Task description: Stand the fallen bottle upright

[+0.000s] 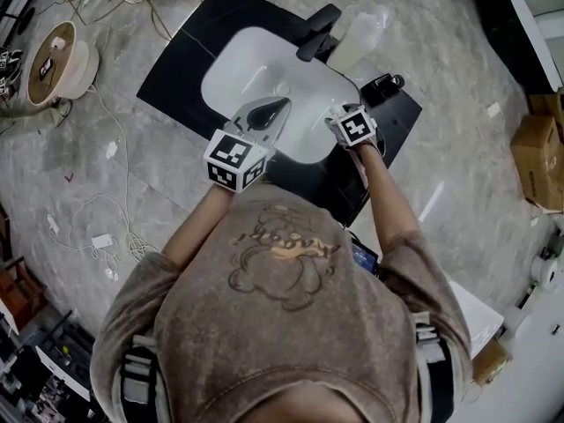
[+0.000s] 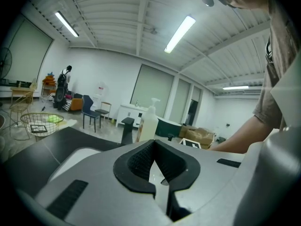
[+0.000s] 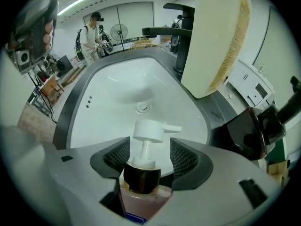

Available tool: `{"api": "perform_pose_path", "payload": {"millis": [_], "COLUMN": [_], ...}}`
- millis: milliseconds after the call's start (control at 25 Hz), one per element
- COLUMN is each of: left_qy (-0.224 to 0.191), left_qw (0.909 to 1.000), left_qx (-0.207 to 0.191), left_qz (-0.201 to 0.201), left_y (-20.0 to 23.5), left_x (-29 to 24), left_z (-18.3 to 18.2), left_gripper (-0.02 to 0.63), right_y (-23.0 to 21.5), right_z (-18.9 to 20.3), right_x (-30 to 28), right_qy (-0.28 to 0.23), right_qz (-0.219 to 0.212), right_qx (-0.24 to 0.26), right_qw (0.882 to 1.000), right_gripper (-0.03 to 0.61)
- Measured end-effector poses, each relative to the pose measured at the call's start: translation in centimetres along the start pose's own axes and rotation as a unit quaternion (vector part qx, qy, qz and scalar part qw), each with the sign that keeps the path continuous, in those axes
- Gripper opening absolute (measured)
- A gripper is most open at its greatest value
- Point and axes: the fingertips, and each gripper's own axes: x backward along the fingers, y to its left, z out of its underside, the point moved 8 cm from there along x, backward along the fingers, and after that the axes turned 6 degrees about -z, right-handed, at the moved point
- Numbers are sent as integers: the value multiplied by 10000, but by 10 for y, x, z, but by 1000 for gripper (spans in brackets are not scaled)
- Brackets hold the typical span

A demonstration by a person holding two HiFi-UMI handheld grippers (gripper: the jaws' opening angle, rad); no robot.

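I held my right gripper (image 3: 149, 152) steeply down over the fallen bottle (image 3: 141, 178) at the sink's (image 3: 117, 93) near rim, jaws apart astride its dark collar, ready to clamp there and tip it upright, while my left gripper (image 2: 154, 147) hung shut and empty above the sink.

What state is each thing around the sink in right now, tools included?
Basin: no water standing in it.
Faucet: no water running.
Tall pump bottle: upright beside the Faucet.
Small pump bottle: appears to lie on its side, pump head toward the Basin, not yet upright.
Right tool: open, jaws either side of that bottle's neck.
Left tool: shut, empty.
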Motion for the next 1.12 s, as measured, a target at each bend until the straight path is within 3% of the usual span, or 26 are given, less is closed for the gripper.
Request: {"api": "perform_pose_path", "payload": {"millis": [200,640,880,1120], "left_qy": [9,10,9,-2], "left_qw": [10000,10000,10000,10000], "left_qx": [41,66,76,51], "left_qz": [-38,-46,4,67], "left_y": [6,9,3,-4], "left_x": [-3,-4,-3,0], "left_z": [0,2,2,1], "left_gripper": [18,18,18,18], "right_y": [2,8,14,14], "right_z": [2,-1,-14,-32], "right_x": [-5,-3,10,42], "right_qy": [125,113,-156,-850], "right_qz": [-224,-168,-27,400], "right_qx": [-119,385,646,816], "right_qw": [9996,9991,9978,9922], "right_gripper": [247,232,227,225]}}
